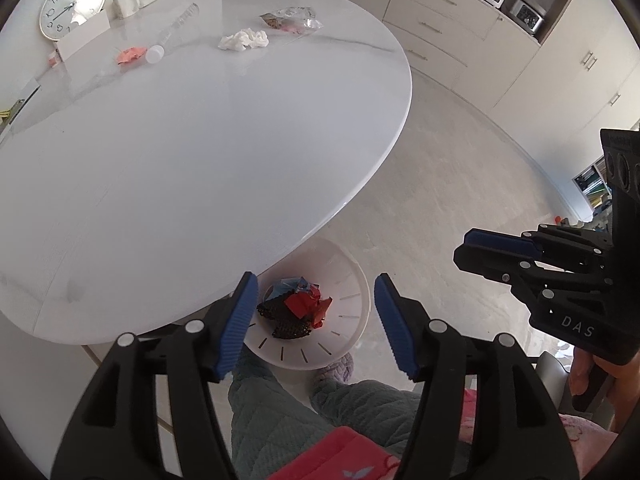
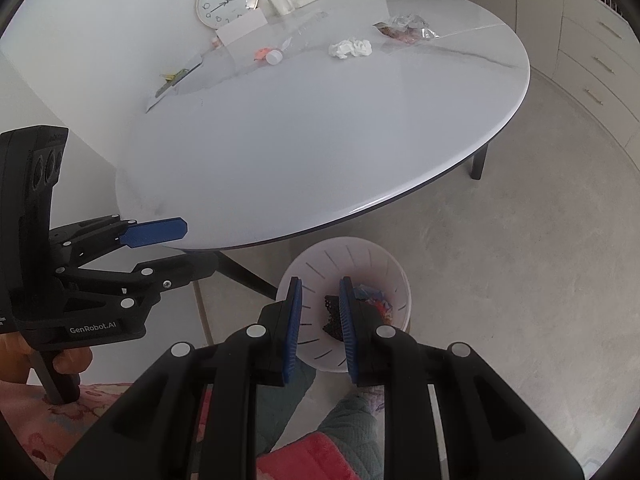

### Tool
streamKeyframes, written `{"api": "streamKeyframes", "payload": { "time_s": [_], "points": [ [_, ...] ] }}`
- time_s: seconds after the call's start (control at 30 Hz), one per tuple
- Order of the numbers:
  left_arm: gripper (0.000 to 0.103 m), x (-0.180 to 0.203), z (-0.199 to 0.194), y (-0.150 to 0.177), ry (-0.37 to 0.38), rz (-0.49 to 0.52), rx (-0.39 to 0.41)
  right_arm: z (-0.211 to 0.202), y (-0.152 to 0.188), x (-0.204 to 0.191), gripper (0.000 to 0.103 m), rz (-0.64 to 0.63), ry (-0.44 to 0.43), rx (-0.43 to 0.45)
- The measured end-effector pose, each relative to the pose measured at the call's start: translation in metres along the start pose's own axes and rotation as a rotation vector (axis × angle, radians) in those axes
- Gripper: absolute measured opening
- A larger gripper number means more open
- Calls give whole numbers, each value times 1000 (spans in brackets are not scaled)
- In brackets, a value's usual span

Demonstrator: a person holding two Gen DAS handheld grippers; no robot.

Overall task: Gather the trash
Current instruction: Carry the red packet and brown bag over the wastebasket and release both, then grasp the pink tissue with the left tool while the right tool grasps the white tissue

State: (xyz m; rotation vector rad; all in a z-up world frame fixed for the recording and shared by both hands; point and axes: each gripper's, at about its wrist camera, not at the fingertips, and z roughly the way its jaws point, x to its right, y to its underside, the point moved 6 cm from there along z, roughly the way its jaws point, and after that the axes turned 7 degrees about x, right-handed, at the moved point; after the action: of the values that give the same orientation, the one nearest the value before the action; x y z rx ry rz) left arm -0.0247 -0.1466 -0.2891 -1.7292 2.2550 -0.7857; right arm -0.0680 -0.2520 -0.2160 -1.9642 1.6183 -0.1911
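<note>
A white trash bin [image 1: 352, 284] [image 2: 384, 260] stands on the floor by the table's near edge, holding red, blue and black crumpled trash [image 1: 298, 306]. My left gripper [image 1: 316, 320] is open and empty above the bin; it also shows in the right wrist view [image 2: 192, 248]. My right gripper [image 2: 320, 326] is open a little and empty over the bin; it shows in the left wrist view [image 1: 464, 250]. On the far side of the white table [image 1: 200, 160] lie a crumpled white tissue [image 1: 244, 39] [image 2: 350, 48], a clear plastic wrapper [image 1: 292, 18] [image 2: 404, 26], a pink scrap [image 1: 130, 55] [image 2: 262, 53] and a clear bottle [image 1: 172, 30] with a white cap [image 2: 274, 57].
A round clock [image 1: 72, 4] [image 2: 227, 0], a white card [image 2: 242, 28] and a mug [image 1: 126, 4] stand at the table's back by the wall. Cabinets with drawers [image 1: 440, 20] line the right. The person's legs and slipper [image 1: 334, 372] are below the grippers.
</note>
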Motion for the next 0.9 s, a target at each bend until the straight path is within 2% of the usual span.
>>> {"api": "streamKeyframes", "payload": {
  "time_s": [0.07, 0.13, 0.17, 0.23, 0.27, 0.33, 0.43, 0.67, 0.9],
  "points": [
    [63, -3, -4, -4, -14, 0, 13, -3, -2, 0, 34, -2, 3, 8],
    [68, -7, -9, -8, -26, 0, 24, -7, -5, 1, 57, -10, 13, 22],
    [71, -10, -12, -11, -33, -4, 31, -8, -8, 1, 61, -13, 20, 29],
    [78, -19, -18, -19, -48, -17, 50, -11, -15, 2, 80, -17, 31, 40],
    [80, -24, -20, -23, -54, -25, 58, -13, -19, 2, 85, -17, 40, 47],
    [90, -41, -26, -36, -72, -50, 74, -15, -31, 1, 101, -15, 53, 60],
    [95, -72, -31, -63, -101, -90, 115, -17, -56, 1, 101, -17, 86, 98],
    [95, -174, -18, -136, -166, -143, 141, 20, -129, -2, 101, 47, 126, 132],
    [95, -261, 18, -205, -207, -48, 133, 78, -204, -12, 101, 118, 170, 156]
  ]
}}
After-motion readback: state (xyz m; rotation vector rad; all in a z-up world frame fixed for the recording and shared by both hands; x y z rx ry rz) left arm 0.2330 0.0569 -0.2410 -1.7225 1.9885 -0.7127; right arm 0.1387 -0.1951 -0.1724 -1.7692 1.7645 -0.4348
